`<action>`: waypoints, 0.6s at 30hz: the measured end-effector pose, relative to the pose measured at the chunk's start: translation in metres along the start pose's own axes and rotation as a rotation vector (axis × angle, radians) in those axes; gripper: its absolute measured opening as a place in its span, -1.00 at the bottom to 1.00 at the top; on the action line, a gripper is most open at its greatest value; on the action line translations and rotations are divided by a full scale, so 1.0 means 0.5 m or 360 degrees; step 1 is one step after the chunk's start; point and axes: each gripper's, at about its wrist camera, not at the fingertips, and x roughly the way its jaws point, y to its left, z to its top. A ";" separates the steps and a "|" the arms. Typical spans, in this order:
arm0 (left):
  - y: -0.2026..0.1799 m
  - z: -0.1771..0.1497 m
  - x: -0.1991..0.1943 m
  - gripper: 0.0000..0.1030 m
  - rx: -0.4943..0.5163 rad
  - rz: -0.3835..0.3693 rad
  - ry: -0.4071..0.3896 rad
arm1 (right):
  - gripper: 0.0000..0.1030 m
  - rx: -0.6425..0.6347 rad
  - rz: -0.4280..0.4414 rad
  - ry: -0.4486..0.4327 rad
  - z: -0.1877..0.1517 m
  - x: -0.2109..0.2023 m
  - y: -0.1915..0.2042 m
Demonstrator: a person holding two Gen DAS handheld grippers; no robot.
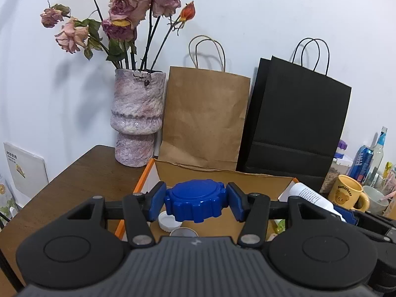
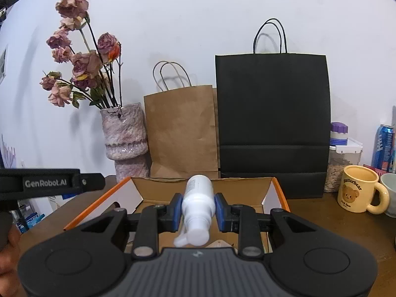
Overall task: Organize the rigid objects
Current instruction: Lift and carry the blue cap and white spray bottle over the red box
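My left gripper [image 1: 195,203] is shut on a ribbed blue lid [image 1: 196,201], held over the open cardboard box [image 1: 222,174] with orange edges. A white cap [image 1: 166,220] and a round grey-rimmed thing [image 1: 183,232] lie in the box below it. In the right wrist view my right gripper [image 2: 198,210] is shut on a white pump bottle [image 2: 198,203], its pump head toward the camera, above the same box [image 2: 158,185]. That bottle [image 1: 311,195] also shows at the right of the left wrist view.
On the brown table [image 1: 81,173], behind the box, stand a pink vase [image 1: 137,118] of dried roses, a brown paper bag [image 1: 205,116] and a black paper bag [image 1: 297,121]. To the right are a yellow bear mug [image 2: 360,189], a blue can [image 2: 383,147] and a lidded container [image 2: 344,153].
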 end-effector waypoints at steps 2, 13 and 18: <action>-0.001 0.002 0.011 0.07 0.0006 0.0006 0.0001 | -0.48 -0.0003 0.0003 0.0008 0.004 0.016 -0.002; -0.002 0.013 0.070 0.07 0.0044 0.0031 0.0034 | -0.48 -0.0031 0.0011 0.0109 0.014 0.097 -0.005; -0.005 0.012 0.097 0.07 0.0072 0.0039 0.0065 | -0.48 -0.0021 0.0003 0.0169 0.010 0.132 -0.009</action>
